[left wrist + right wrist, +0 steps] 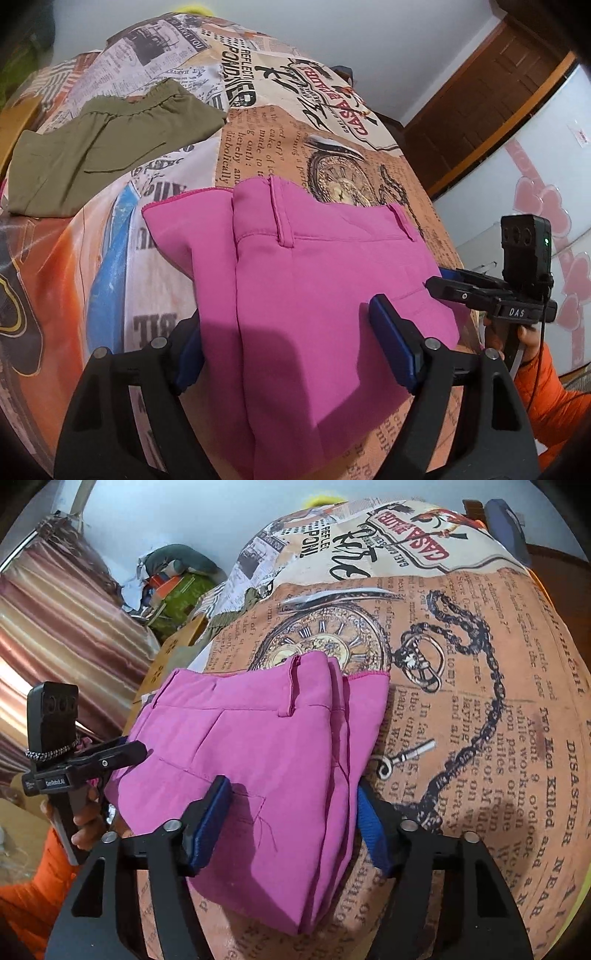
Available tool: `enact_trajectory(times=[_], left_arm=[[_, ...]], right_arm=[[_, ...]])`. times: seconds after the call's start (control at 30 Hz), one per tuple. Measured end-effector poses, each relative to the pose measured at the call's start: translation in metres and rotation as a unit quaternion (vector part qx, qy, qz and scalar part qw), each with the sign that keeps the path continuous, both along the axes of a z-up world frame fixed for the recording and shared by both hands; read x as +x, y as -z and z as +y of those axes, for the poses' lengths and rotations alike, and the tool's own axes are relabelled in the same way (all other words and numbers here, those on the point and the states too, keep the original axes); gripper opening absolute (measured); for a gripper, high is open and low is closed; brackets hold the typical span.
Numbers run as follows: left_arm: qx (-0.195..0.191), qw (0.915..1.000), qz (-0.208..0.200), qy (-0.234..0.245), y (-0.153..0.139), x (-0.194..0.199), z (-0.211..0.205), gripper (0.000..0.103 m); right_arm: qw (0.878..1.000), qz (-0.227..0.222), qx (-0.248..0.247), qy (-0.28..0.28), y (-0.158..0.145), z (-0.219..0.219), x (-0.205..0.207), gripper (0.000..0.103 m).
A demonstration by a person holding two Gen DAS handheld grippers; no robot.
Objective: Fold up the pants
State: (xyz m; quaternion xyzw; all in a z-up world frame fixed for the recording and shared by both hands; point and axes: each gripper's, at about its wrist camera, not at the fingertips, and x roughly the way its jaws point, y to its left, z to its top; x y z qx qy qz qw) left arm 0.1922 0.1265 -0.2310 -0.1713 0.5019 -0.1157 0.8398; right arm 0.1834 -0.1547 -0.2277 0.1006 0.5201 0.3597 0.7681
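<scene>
one pair of pink pants [295,280] lies folded into a thick bundle on the worktop [258,147], waistband and belt loops facing away from the cameras, its far edge overlapping the pocket-watch print [325,642] on the newspaper-patterned cloth. both grippers straddle the near part of the bundle. the left gripper [291,350] has its jaws spread wide, one blue pad resting on top of the fabric and the other down beside the bundle's edge — not clenched. the right gripper [291,827] likewise has its jaws apart with the pink fabric between them, not pinching it. beyond the pink bundle, well apart from it, a folded olive-green garment [107,147] lies on the same cloth. an orange sleeve [554,398] shows behind the right gripper.
</scene>
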Motion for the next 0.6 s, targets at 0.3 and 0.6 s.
enact_trajectory(times=[0.3, 0.6], left_arm=[[0.032, 0.9993, -0.007, -0.018, -0.007, 0.009, 0.0, 0.031], [0.063, 0.9974, -0.029, -0.017, -0.033, 0.002, -0.009, 0.018]], right_arm=[[0.999, -0.033, -0.023, 0.017, -0.006, -0.001, 0.009, 0.02], [0.994, -0.101, -0.04, 0.003, -0.044, 0.007, 0.0, 0.01]])
